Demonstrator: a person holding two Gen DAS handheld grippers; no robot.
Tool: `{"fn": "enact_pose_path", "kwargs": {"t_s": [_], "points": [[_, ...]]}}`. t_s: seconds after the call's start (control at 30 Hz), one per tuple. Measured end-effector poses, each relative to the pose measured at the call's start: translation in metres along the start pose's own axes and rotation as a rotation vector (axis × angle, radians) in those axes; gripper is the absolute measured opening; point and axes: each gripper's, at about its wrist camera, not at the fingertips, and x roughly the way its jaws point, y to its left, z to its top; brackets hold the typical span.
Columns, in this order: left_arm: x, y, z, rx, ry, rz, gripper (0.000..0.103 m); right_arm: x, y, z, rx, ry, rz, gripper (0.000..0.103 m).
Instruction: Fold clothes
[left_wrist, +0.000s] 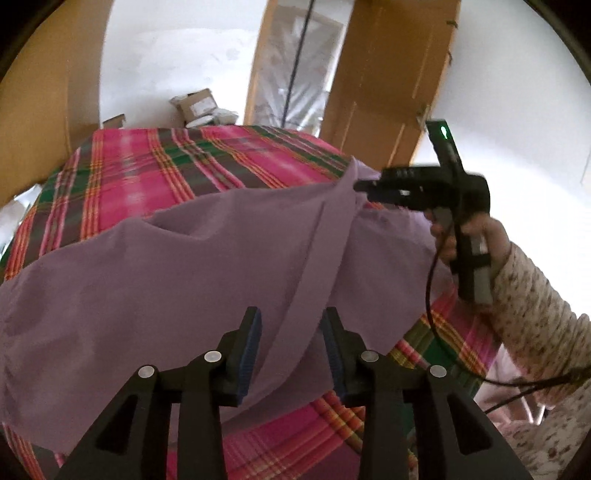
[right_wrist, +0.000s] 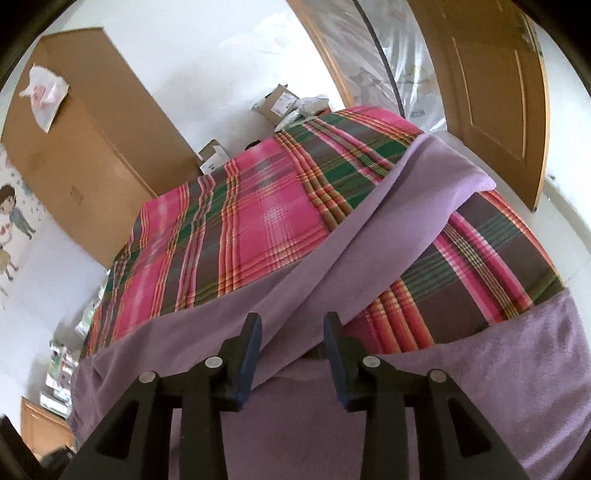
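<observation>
A purple fleece cloth (left_wrist: 166, 277) lies across a bed covered in pink and green plaid (left_wrist: 166, 166). My left gripper (left_wrist: 291, 332) is shut on a bunched fold of it, with the fingers a little apart around the fabric. A taut ridge of cloth runs from there up to my right gripper (left_wrist: 364, 188), which a hand (left_wrist: 491, 236) in a speckled sleeve holds raised at the right. In the right wrist view, the right gripper (right_wrist: 291, 332) pinches a strip of the purple cloth (right_wrist: 369, 229). That strip stretches toward the far right edge of the plaid bed (right_wrist: 240, 229).
A brown wardrobe (right_wrist: 92, 147) stands left of the bed. An open wooden door (right_wrist: 491, 92) is at the far right. Cardboard boxes (right_wrist: 277, 103) sit on the floor beyond the bed. A black cable (left_wrist: 428, 295) hangs from the right gripper's handle.
</observation>
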Motion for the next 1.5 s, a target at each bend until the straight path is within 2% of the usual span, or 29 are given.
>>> {"fn": "enact_pose_path", "kwargs": {"t_s": [0.3, 0.4, 0.57, 0.63, 0.8, 0.9, 1.1, 1.23, 1.3, 1.5], "points": [[0.020, -0.019, -0.010, 0.079, 0.078, 0.071, 0.036, 0.013, 0.000, 0.021, 0.028, -0.016, -0.013, 0.035], [0.023, -0.015, -0.011, 0.053, 0.080, 0.073, 0.036, 0.021, -0.002, 0.025, 0.043, -0.005, -0.043, 0.035], [0.026, -0.002, -0.006, 0.001, 0.077, 0.090, 0.036, 0.029, -0.006, 0.027, 0.069, 0.016, -0.043, 0.035], [0.025, 0.000, -0.005, -0.015, 0.074, 0.083, 0.036, 0.033, -0.006, 0.029, 0.069, 0.020, -0.040, 0.031], [0.024, 0.005, -0.004, -0.043, 0.070, 0.077, 0.036, 0.035, -0.002, 0.032, 0.047, 0.009, -0.043, 0.007], [0.024, 0.005, -0.004, -0.052, 0.072, 0.072, 0.035, 0.029, 0.001, 0.033, 0.036, -0.015, -0.043, 0.004], [0.023, 0.005, -0.004, -0.052, 0.072, 0.071, 0.021, 0.008, 0.002, 0.033, 0.029, -0.075, -0.037, 0.003], [0.022, 0.007, -0.004, -0.065, 0.064, 0.066, 0.018, -0.011, 0.003, 0.031, 0.019, -0.117, -0.035, 0.003], [0.022, 0.007, -0.004, -0.067, 0.061, 0.061, 0.012, -0.020, 0.002, 0.029, 0.023, -0.134, -0.029, 0.003], [0.015, 0.008, -0.002, -0.074, 0.027, 0.041, 0.008, -0.048, 0.005, 0.021, 0.007, -0.201, -0.045, 0.003]]}}
